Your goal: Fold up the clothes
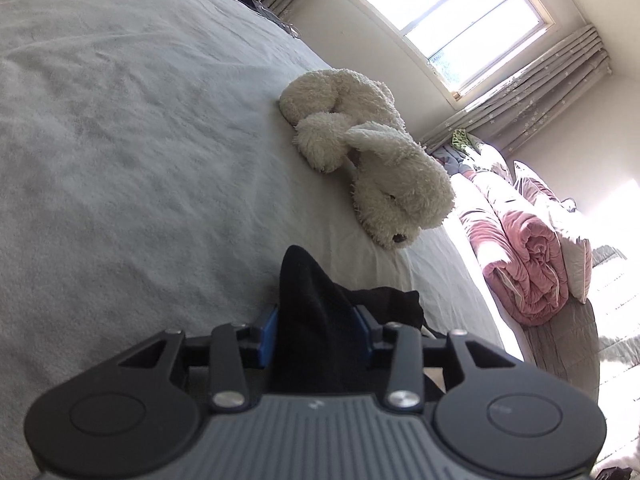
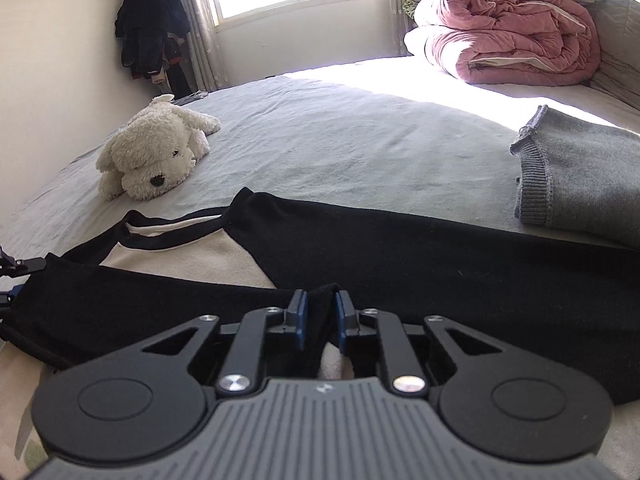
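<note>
A black and cream raglan shirt (image 2: 420,256) lies spread on the grey bedsheet, its cream chest panel (image 2: 192,256) and neckline toward the left. My right gripper (image 2: 320,316) is shut on a fold of its black fabric near the front edge. In the left wrist view, my left gripper (image 1: 316,320) is shut on a bunch of the same black cloth (image 1: 308,300), which stands up in a peak between the blue pads. The left gripper's tip also shows at the left edge of the right wrist view (image 2: 12,276), at the shirt's sleeve end.
A white plush dog (image 2: 156,152) (image 1: 372,160) lies on the bed beyond the shirt. A folded grey sweater (image 2: 580,184) rests at the right. A rolled pink quilt (image 2: 512,28) (image 1: 528,264) and pillows sit at the bed's head. Dark clothes (image 2: 152,24) hang in the corner.
</note>
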The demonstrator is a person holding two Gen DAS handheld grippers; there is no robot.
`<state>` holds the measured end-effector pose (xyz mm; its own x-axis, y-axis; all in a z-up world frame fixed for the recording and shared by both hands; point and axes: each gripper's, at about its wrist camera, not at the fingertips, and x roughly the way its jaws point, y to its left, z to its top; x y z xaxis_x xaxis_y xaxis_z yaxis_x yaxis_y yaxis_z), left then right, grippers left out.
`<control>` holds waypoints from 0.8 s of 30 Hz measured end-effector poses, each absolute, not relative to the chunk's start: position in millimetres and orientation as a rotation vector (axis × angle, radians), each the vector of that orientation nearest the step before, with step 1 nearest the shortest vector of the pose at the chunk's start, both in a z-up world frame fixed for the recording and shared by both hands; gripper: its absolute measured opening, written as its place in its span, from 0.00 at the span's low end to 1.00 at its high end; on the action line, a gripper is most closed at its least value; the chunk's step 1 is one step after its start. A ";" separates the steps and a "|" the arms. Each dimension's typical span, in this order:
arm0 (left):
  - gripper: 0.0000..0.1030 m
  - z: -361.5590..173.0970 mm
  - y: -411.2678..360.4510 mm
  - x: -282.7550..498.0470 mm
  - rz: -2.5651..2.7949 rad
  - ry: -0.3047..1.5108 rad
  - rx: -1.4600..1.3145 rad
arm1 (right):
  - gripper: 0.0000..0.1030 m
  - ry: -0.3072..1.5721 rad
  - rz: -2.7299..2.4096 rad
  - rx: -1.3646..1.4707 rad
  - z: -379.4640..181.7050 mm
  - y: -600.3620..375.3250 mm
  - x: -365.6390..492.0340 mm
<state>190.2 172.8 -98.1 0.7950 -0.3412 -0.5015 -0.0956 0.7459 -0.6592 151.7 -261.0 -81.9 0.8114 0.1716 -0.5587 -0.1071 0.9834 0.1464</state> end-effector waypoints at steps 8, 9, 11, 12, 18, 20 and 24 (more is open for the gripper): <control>0.17 -104.5 173.7 187.1 -0.165 0.641 -0.765 | 0.05 0.475 0.116 0.007 -69.9 -253.8 151.1; 0.08 -105.5 173.8 186.5 -0.169 0.640 -0.772 | 0.05 0.457 0.111 -0.003 -68.0 -253.2 151.0; 0.07 -104.8 172.4 181.4 -0.162 0.609 -0.767 | 0.05 0.420 0.102 -0.024 -64.3 -252.2 150.9; 0.07 -104.3 171.6 178.6 -0.157 0.590 -0.764 | 0.05 0.402 0.097 -0.034 -62.4 -251.6 150.9; 0.11 -97.6 165.3 175.7 -0.109 0.585 -0.681 | 0.06 0.492 0.073 -0.064 -83.8 -248.6 167.7; 0.12 -95.1 163.0 176.0 -0.091 0.592 -0.648 | 0.08 0.520 0.056 -0.063 -87.5 -247.9 170.3; 0.32 -82.1 156.7 169.8 -0.073 0.571 -0.574 | 0.30 0.506 0.036 -0.042 -78.8 -247.8 164.0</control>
